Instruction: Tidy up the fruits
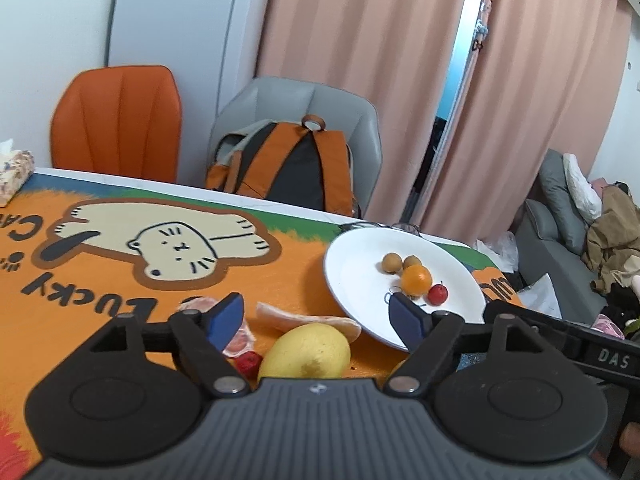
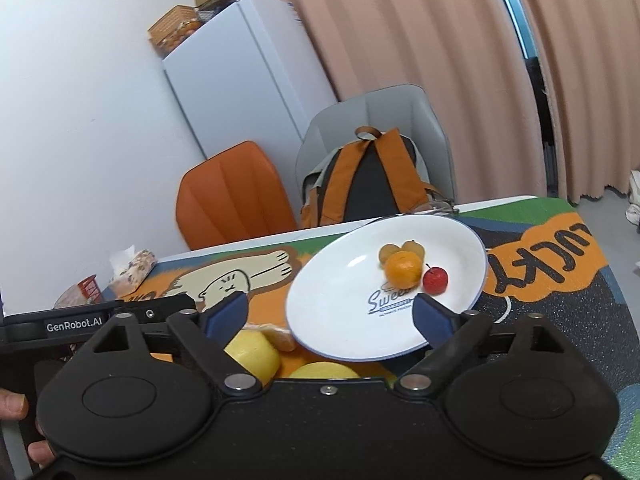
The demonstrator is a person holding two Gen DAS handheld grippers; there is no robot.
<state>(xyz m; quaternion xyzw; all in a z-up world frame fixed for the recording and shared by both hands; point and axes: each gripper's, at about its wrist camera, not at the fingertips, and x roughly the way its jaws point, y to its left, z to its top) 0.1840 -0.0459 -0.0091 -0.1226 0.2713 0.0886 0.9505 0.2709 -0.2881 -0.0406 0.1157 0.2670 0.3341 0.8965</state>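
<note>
White plate as landmark: orange, small red fruit and two brown ones gathered on it. Just beside its near rim, off it, yellow fruit and peeled segments (probably next). Left gripper and right gripper both spread wide, empty, hovering ready.

I counted one white plate carrying four fruits: one orange, one small red apple at its three o'clock, and two brown longans at twelve. Off the plate lay two yellow fruits. Behind the table stood two chairs and one backpack.
</note>
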